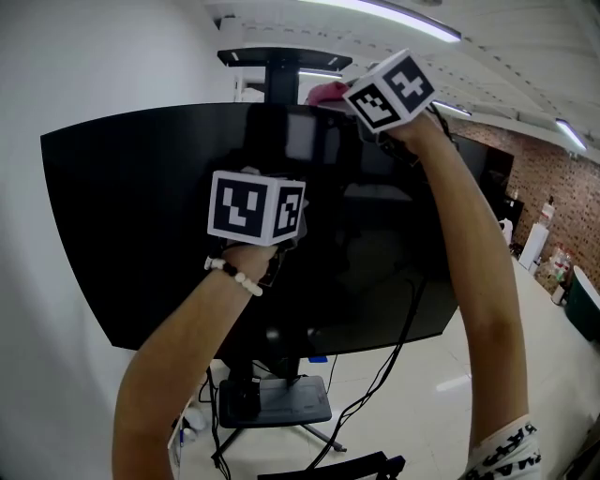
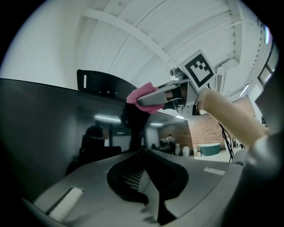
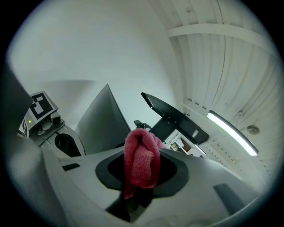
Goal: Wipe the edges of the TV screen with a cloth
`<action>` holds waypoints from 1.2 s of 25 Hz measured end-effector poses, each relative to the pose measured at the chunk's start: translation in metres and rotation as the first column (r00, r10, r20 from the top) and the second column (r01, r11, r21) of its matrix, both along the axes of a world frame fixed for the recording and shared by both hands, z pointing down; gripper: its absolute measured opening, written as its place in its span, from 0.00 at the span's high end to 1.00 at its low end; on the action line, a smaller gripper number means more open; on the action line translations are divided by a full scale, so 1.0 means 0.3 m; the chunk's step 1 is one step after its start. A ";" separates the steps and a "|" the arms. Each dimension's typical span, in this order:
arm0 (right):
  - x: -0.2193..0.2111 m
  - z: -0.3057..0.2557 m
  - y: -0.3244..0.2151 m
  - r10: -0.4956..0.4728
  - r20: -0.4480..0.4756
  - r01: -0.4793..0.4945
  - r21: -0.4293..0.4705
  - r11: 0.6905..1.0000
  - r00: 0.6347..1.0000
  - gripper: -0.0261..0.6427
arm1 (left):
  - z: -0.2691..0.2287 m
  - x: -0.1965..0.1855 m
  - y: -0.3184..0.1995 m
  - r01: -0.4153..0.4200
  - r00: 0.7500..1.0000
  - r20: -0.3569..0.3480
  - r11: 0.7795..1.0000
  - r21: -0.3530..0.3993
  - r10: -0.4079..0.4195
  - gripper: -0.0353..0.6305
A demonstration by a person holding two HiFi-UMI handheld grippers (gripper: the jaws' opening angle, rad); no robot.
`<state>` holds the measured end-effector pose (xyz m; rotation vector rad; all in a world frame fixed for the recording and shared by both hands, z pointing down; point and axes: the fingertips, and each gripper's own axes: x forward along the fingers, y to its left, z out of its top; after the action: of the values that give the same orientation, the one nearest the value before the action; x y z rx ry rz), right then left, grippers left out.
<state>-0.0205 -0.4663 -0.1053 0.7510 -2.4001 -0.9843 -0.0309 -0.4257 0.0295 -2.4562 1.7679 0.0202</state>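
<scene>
pink cloth (image 3: 142, 162) is pinched between the jaws of the right gripper (image 3: 141, 186), which is lifted to the top edge of the tv screen (image 1: 131, 206), probably so the cloth can run along that rim. the left gripper (image 2: 148, 186), jaws pressed together and empty, hangs before the panel's middle, perhaps to steady it.

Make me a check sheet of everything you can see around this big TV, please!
Surface: TV black, off, on a stand.
Job's things: pink cloth up at the TV's top edge.
Clutter: small bits by the stand's base, too small to tell.
Grippers: right tool shut on the cloth; left tool shut, empty, in front of the screen.
Cables: black cables hang below the TV to the floor.
Surroundings: white wall behind, brick wall far right, ceiling lights on.
</scene>
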 end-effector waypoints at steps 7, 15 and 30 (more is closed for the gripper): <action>-0.158 0.008 0.113 -0.028 -0.025 0.028 0.003 1.000 0.999 0.79 | 0.006 -0.140 0.130 0.054 0.999 -0.009 0.999 -0.003 -0.054 0.97; -0.516 0.034 0.224 -0.124 -0.076 0.126 0.021 0.992 0.989 0.79 | 0.061 -0.477 0.228 0.186 0.982 -0.032 0.982 -0.026 -0.187 0.97; -1.006 0.047 0.418 -0.206 -0.057 0.206 -0.009 0.979 0.977 0.79 | 0.115 -1.032 0.508 0.354 0.935 -0.004 0.933 -0.057 -0.355 0.97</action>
<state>-0.3223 -0.3408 -0.0913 0.4724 -2.4649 -1.0659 -0.3406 -0.2731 0.0641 -2.1350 2.2189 -0.0438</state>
